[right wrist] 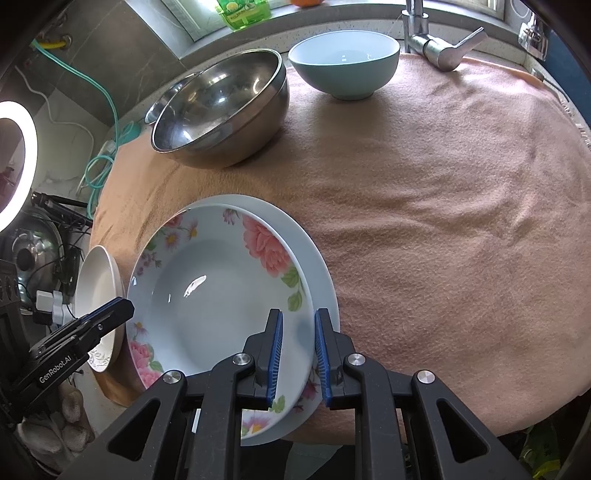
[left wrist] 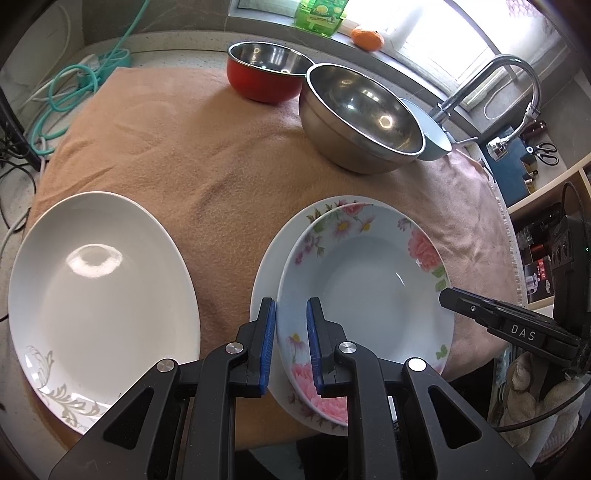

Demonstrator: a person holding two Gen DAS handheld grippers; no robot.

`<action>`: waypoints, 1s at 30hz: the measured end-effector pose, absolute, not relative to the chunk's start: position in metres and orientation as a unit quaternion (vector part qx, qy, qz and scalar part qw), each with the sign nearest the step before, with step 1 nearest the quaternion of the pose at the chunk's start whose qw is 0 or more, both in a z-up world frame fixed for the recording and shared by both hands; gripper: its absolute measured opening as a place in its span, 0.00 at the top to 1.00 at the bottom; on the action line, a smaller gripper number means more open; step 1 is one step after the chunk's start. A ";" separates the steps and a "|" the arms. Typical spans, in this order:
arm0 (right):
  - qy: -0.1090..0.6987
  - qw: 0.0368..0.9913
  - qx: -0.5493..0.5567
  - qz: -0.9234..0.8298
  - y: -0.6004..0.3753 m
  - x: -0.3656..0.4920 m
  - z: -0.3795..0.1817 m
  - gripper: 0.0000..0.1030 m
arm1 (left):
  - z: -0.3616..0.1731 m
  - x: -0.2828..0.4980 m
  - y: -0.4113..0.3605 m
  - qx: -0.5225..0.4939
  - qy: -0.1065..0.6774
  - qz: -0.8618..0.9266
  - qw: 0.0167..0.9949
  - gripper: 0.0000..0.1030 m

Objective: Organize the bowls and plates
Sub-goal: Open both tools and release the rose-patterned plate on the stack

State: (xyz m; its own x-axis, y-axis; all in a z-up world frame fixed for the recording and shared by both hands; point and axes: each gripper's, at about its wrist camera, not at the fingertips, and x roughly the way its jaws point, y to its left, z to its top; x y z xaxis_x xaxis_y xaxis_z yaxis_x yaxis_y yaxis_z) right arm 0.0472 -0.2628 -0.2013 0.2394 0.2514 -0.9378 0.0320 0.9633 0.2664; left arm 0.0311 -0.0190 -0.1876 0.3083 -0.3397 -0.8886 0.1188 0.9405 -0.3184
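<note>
Both the left gripper point(left wrist: 291, 345) and right gripper point(right wrist: 298, 356) clamp the floral plate point(left wrist: 364, 295), hiding its rim.

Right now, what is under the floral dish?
A plain white plate lies under the floral dish; only its rim shows. Its centre is covered.

A peach cloth point(right wrist: 443, 221) covers the counter. On the sill behind it stand a green bottle point(left wrist: 320, 14) and an orange point(left wrist: 366, 38). A chrome faucet point(left wrist: 495, 85) curves over the right side, scissors point(left wrist: 546, 150) beyond it. Teal hose point(left wrist: 74, 92) coils at left, near a ring light point(right wrist: 14, 162).
</note>
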 end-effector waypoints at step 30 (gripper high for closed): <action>0.524 0.836 0.083 0.138 -0.215 0.042 -0.152 0.74 | -0.164 0.004 0.067 -0.164 0.532 -0.057 0.829 0.85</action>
